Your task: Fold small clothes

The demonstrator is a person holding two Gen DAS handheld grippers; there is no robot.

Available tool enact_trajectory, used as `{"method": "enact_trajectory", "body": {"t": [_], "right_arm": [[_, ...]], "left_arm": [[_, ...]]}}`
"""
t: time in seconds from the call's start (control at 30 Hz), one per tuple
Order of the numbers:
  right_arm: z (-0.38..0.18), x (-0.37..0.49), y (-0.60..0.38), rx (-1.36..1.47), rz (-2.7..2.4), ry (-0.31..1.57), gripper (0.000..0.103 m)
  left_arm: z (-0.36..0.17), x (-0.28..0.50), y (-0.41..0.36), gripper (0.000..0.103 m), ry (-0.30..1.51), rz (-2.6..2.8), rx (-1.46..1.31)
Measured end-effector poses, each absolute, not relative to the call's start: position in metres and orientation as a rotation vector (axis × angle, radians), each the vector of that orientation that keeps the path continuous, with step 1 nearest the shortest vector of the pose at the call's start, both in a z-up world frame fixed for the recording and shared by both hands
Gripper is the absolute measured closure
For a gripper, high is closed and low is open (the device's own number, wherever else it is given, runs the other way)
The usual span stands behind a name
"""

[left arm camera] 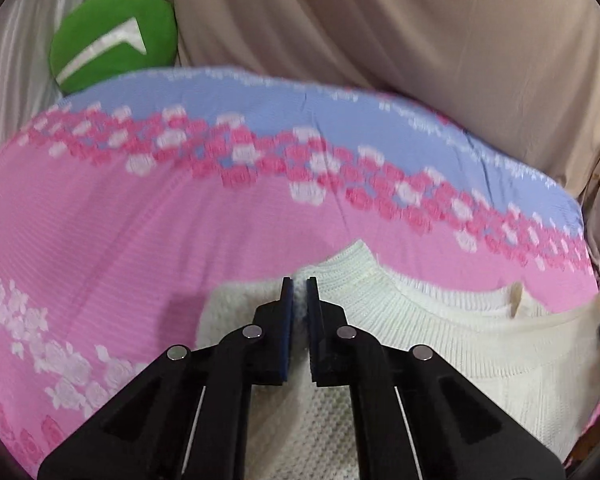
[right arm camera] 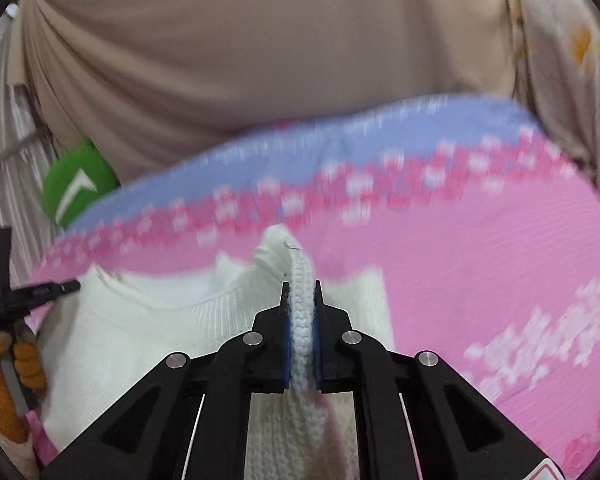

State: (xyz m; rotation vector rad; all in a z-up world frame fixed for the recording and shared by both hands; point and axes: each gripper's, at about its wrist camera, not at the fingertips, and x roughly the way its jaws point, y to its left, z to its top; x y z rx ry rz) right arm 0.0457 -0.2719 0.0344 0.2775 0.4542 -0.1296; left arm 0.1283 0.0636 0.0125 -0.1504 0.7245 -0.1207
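My right gripper (right arm camera: 300,286) sits low over the bed, fingers pointing fwd, clamped on a ribbed edge of the white knit sweater (right arm camera: 148,332) — the fold of knit stands up between the pads and rises past the tips. My left gripper (left arm camera: 299,280) points fwd over the sweater's collar area, jaws nearly together w/ a thin gap; knit shows in that gap but I can't tell if it's pinched. From the right cam I see the left gripper side-on at the sweater's far edge, held by an orange-gloved hand (right arm camera: 4,384). Sweater lies on the pink/blue floral bedspread (left arm camera: 100,240). Beyond the bedspread — a green plush cushion (left arm camera: 112,36) against beige drapery (left arm camera: 380,24), well apart from both tools.
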Motion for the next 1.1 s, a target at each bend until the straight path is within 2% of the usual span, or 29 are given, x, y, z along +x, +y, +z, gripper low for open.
{"method": "enact_trajectory", "body": {"t": [0.07,0.17,0.2,0.33,0.43,0.47,0.5,0.57,0.6,0.67,0.83,0.9,1.1], "right_arm": [[0.033,0.053,-0.276,0.247,-0.148,0.480,0.096],[-0.024,0.095,-0.289,0.215,-0.208,0.738,0.096],[-0.027,0.094,-0.293,0.257,-0.197,0.735,0.096],[0.026,0.051,-0.279,0.261,-0.180,0.528,0.094],[0.052,0.022,-0.238,0.174,-0.126,0.476,0.087],[0.053,0.016,-0.221,0.148,-0.090,0.478,0.087],[0.050,0.013,-0.207,0.115,-0.073,0.485,0.087],[0.042,0.013,-0.184,0.049,-0.060,0.502,0.087],[0.037,0.016,-0.173,0.061,-0.007,0.525,0.086],[0.023,0.022,-0.150,0.121,0.153,0.590,0.093],[-0.030,0.022,-0.107,0.080,0.258,0.731,0.096],[-0.044,0.013,-0.121,0.092,0.225,0.754,0.103],[-0.050,-0.041,-0.207,0.178,-0.045,0.790,0.103]], "left_arm": [[0.013,0.132,0.063,0.098,0.705,-0.084,-0.126],[-0.022,0.157,0.053,0.098,0.813,-0.048,-0.087],[-0.022,0.156,0.051,0.098,0.803,-0.035,-0.076],[-0.001,0.137,0.047,0.096,0.747,-0.036,-0.041],[0.026,0.098,0.045,0.094,0.676,-0.044,-0.036],[0.036,0.081,0.041,0.086,0.637,-0.045,-0.013],[0.044,0.068,0.034,0.073,0.597,-0.037,0.015],[0.053,0.048,0.023,0.066,0.550,-0.035,0.034],[0.054,0.042,0.016,0.066,0.560,-0.078,0.030],[0.047,0.030,-0.007,0.066,0.590,-0.175,0.056],[-0.003,0.027,-0.039,0.068,0.727,-0.198,0.145],[-0.021,0.027,-0.032,0.068,0.770,-0.163,0.162],[-0.028,0.008,0.004,0.067,0.772,-0.100,0.188]]}}
